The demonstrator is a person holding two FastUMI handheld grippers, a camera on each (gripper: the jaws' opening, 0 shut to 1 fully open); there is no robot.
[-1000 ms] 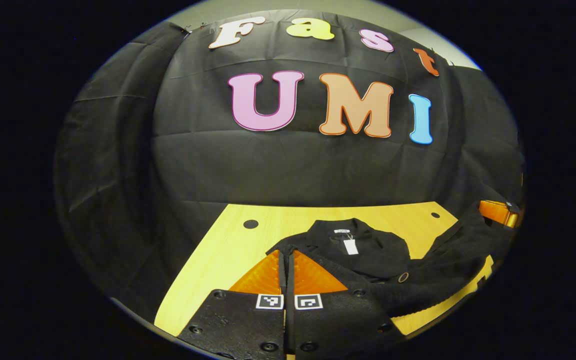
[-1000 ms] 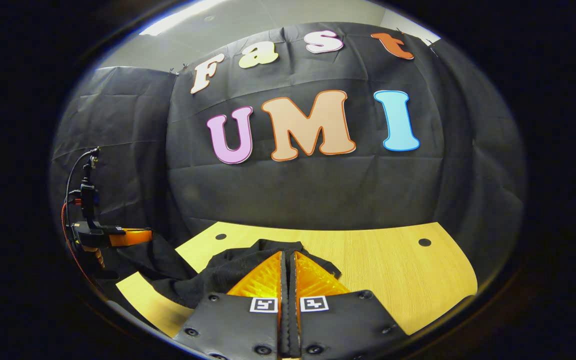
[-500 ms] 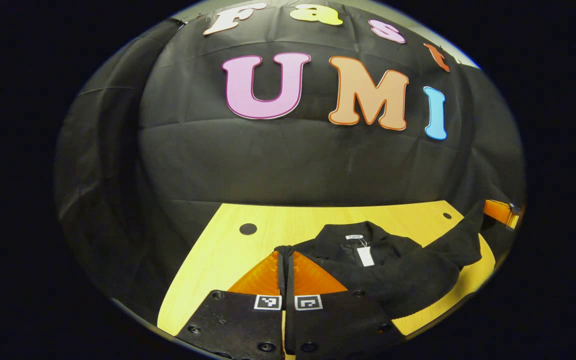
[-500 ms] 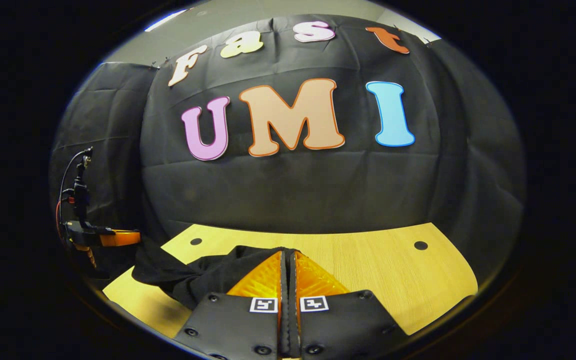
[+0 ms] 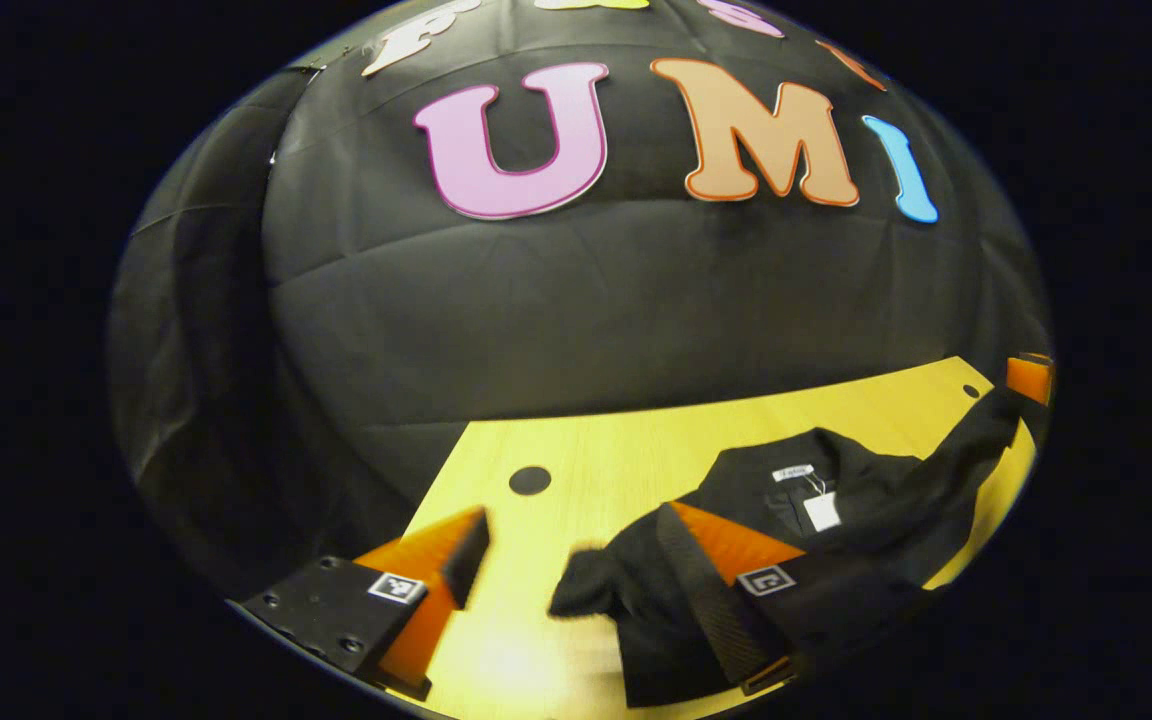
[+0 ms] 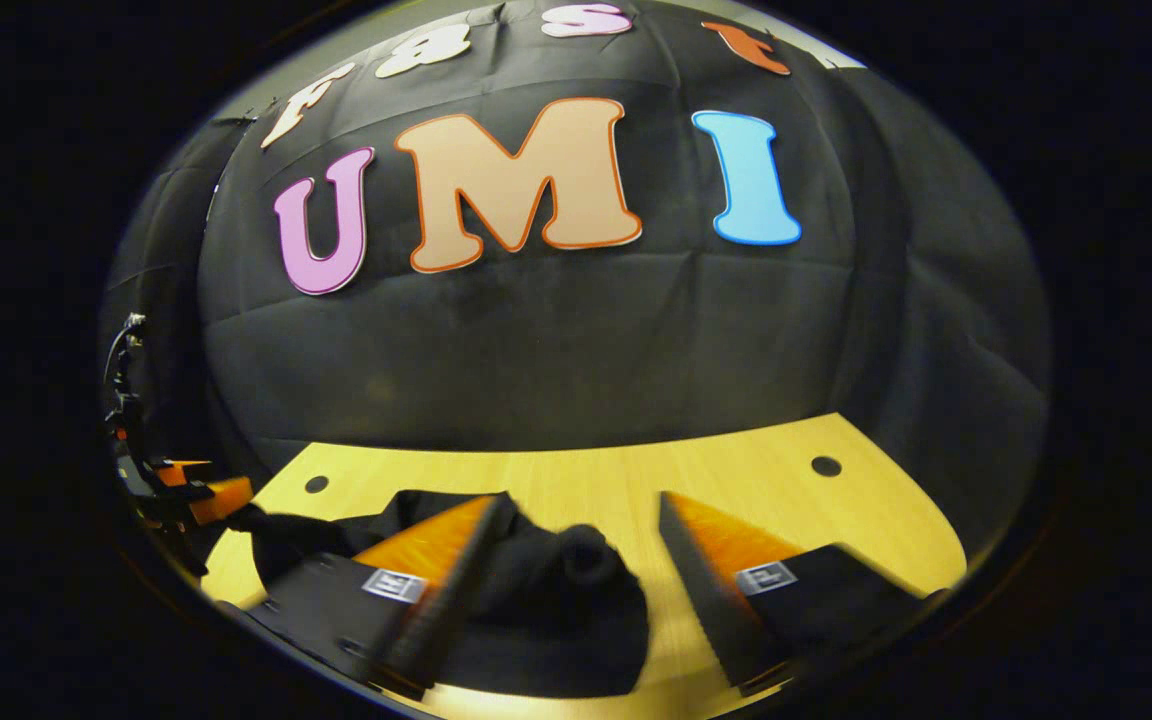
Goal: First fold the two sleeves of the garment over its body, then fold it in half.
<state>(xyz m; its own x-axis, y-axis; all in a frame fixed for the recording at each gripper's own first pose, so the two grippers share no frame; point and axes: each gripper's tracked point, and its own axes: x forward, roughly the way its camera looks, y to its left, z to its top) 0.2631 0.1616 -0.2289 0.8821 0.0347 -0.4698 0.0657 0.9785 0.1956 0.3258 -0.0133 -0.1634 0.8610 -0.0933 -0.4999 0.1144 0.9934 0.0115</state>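
Tongs first: we see the left tongs [image 5: 561,570] spread wide and the right tongs [image 6: 576,560] likewise parted, gripping nothing. Between them the black garment [image 6: 546,600] lies bunched on the wooden worktop [image 5: 616,450]. We judge it soft, limp and light; take sleeves at the cuffs.

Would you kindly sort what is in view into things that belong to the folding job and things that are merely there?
Belonging to the job:
- black garment lying on the table
- left gripper, open
- right gripper, open

Merely there:
- wooden table
- white tag at the garment's collar
- round holes in the tabletop
- black cloth wall
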